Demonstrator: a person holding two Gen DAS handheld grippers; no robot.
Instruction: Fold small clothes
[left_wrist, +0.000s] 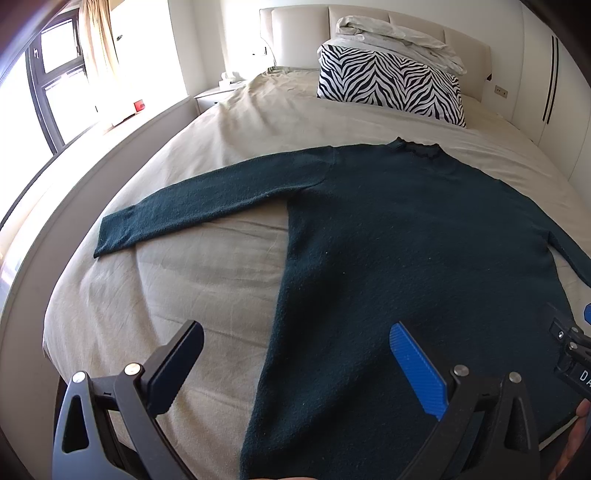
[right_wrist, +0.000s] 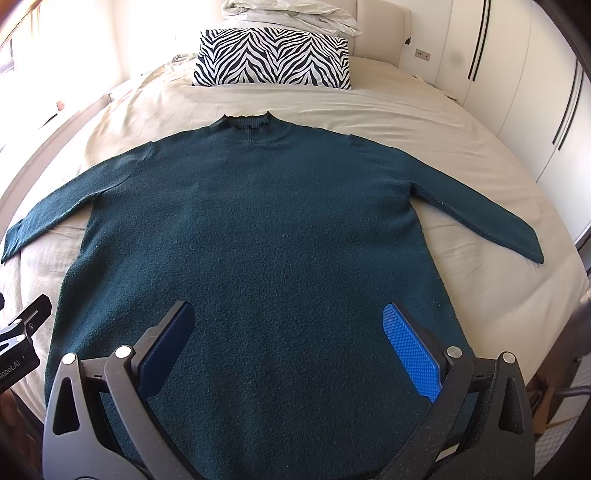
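Sweater (right_wrist: 258, 229) flat; bare bed (right_wrist: 424, 107) borders sleeves.

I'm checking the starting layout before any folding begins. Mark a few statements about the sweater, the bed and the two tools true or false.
1. The dark green sweater lies spread flat with both sleeves out. True.
2. The left tool is clamped on the hem. False: its jaws are wide open, holding nothing.
3. A zebra-print pillow sits beyond the collar. True.
4. The right tool is open above the sweater's lower part. True.
5. The sweater is already folded in half. False: it lies fully unfolded on the bed sheet.
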